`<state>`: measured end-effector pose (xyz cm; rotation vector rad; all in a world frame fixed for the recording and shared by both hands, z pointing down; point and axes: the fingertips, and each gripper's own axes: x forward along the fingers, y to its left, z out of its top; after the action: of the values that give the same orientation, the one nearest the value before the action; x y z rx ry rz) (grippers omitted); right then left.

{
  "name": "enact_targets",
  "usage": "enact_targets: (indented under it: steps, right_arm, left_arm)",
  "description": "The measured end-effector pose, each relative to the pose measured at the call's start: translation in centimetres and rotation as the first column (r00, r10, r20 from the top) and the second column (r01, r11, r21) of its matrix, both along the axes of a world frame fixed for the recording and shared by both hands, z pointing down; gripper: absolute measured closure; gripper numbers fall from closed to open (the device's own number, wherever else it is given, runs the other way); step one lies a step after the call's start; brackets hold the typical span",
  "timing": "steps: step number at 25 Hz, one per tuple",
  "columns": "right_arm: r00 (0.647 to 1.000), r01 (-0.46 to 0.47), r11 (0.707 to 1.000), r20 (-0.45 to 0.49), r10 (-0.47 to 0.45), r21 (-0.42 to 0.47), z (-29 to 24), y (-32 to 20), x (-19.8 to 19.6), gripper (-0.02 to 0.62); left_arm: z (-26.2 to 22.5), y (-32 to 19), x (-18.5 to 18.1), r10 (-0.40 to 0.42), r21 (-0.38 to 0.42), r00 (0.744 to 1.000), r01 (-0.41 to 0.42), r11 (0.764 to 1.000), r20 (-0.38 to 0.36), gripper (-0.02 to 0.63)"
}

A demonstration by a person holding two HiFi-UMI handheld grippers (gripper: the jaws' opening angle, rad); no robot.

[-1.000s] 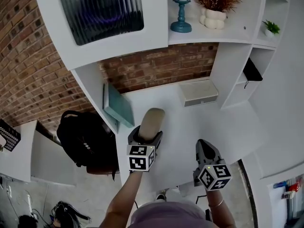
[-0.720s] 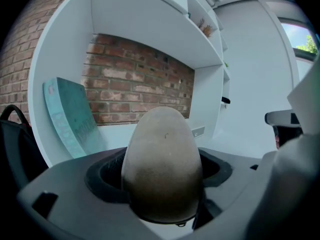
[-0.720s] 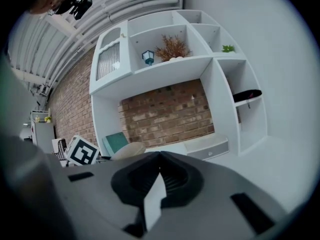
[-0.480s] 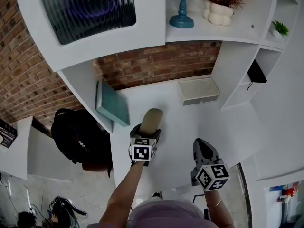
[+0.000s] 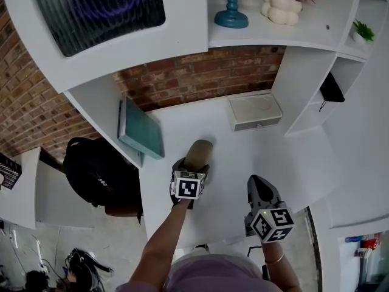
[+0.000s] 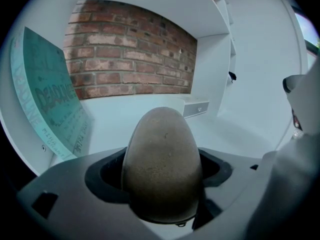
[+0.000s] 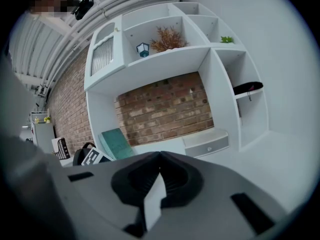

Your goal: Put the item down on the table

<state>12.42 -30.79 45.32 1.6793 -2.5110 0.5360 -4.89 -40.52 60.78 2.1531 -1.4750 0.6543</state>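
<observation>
A brown-grey, egg-shaped item [image 5: 198, 153] pokes out of my left gripper [image 5: 196, 163], which is shut on it over the white table [image 5: 298, 163]. In the left gripper view the item [image 6: 162, 159] fills the gap between the jaws, its rounded end pointing toward the brick wall. Whether it touches the tabletop is hidden. My right gripper [image 5: 258, 185] hangs to the right, nearer the table's front edge, with its jaws shut and nothing between them. The right gripper view shows the right gripper [image 7: 159, 160] with its jaws closed tip to tip.
A teal book [image 5: 141, 128] leans against the shelf's side at the table's left. A small white drawer box [image 5: 255, 111] stands at the back by the brick wall. A black backpack [image 5: 97, 174] sits left of the table. Shelves above carry a blue lantern [image 5: 231, 8].
My left gripper has edged slightly forward and right with the item still in it. The right gripper has hardly moved.
</observation>
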Motion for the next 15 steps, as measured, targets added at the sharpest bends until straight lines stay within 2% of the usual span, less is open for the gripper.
enact_targets:
  steps: [10,15]
  right_arm:
    - [1.000,0.000,1.000,0.000,0.000,-0.012,0.5,-0.3,-0.4,0.594]
    - [1.000,-0.016,1.000,-0.001,0.016,-0.013,0.5,-0.3,0.1,0.594]
  left_arm:
    - [3.2,-0.4,-0.5,0.026,-0.058,0.998,-0.023,0.998,0.063,0.221]
    - [4.2,0.0,-0.7,0.038,-0.086,0.997,-0.032,0.996,0.065,0.221]
